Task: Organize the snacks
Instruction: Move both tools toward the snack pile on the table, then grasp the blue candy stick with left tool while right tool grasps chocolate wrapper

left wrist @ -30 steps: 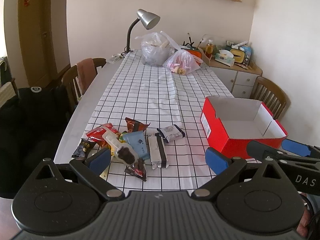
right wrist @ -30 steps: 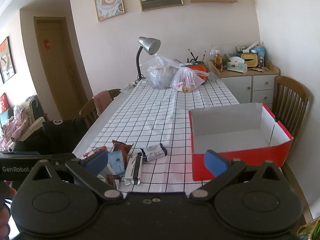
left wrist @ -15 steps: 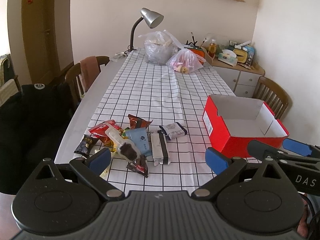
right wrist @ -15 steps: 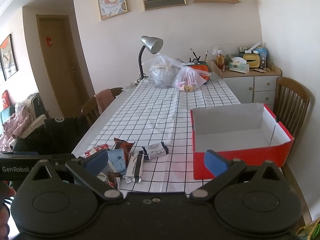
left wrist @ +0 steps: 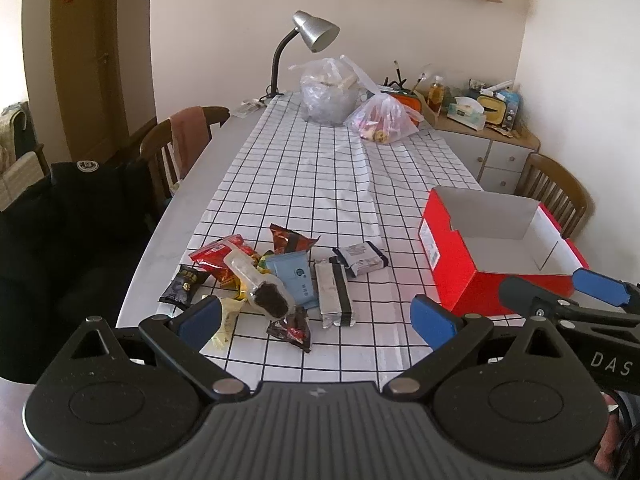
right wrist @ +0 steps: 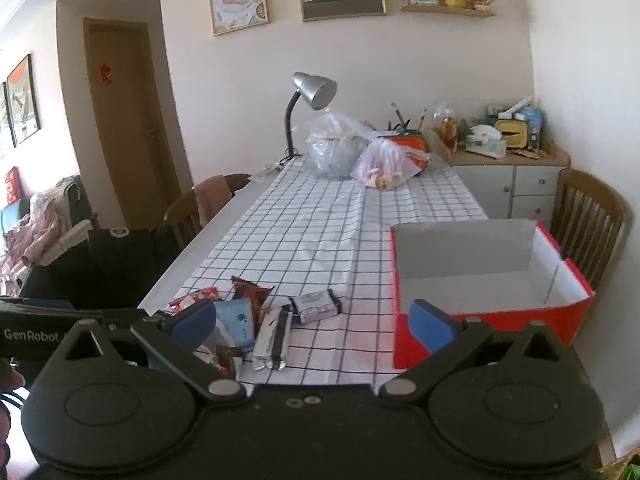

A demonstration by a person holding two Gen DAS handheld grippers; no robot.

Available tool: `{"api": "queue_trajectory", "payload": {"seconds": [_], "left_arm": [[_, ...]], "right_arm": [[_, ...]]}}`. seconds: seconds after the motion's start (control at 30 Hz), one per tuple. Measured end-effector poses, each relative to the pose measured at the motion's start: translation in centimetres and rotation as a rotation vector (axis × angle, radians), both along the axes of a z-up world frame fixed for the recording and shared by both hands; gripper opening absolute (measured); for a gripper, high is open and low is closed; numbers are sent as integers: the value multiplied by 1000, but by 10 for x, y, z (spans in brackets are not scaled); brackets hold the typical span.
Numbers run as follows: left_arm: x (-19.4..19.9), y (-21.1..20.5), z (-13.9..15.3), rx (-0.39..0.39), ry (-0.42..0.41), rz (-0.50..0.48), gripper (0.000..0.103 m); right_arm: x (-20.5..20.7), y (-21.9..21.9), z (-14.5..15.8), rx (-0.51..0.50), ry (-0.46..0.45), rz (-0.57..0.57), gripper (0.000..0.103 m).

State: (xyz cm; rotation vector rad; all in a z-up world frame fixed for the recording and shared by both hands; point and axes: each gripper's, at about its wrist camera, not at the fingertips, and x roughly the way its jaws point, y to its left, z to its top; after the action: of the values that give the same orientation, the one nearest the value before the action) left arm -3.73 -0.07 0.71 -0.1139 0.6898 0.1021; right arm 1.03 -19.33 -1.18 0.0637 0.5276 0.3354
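The left gripper (left wrist: 318, 314) hangs above the near edge of the table (left wrist: 192, 184) with its jaws spread wide and nothing between the blue pads (left wrist: 434, 316). The right gripper (right wrist: 314, 322) sits at a similar height, jaws likewise spread and holding nothing; in the left wrist view its blue tip shows at the right, near the front of the red box (left wrist: 460, 268).

The snacks lie in a loose cluster on the checked tablecloth (left wrist: 320, 176), at the near left part of the table, well apart from the box.

- Silver bar with black band (left wrist: 334, 294): long axis runs roughly front to back, along the table's length, one end toward the near edge.
- Light-blue packet (left wrist: 294, 278): just left of the bar, long axis roughly parallel to it.
- Clear tube with dark contents (left wrist: 260, 288): lies diagonally, dark end toward the near edge.
- Small grey-and-black pack (left wrist: 360, 258): beyond the bar, long axis across the table, slightly tilted.
- Red pouch (left wrist: 220, 258) and dark red-brown pouch (left wrist: 292, 240): at the far side of the cluster.
- Small black sachet (left wrist: 184, 290): at the left edge of the cloth.
- Dark wrapper (left wrist: 292, 328): nearest the table edge.

The red box stands open at the right, white interior showing, with nothing visible inside. Its long axis runs diagonally away to the right.
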Motion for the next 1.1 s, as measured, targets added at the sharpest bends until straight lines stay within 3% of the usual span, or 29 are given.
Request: {"api": "queue_trajectory", "payload": {"seconds": [0.33, 0.67, 0.83, 1.1], "left_arm": [[17, 35, -16, -35, 41, 24, 101], [40, 87, -46, -31, 96, 77, 101], [51, 117, -65, -28, 137, 94, 101], [69, 154, -106, -19, 228, 115, 97]], "right_arm": [[29, 31, -14, -11, 63, 46, 103], [67, 67, -48, -50, 139, 76, 100], [86, 79, -68, -60, 204, 86, 97], [101, 113, -97, -115, 284, 199, 87]]}}
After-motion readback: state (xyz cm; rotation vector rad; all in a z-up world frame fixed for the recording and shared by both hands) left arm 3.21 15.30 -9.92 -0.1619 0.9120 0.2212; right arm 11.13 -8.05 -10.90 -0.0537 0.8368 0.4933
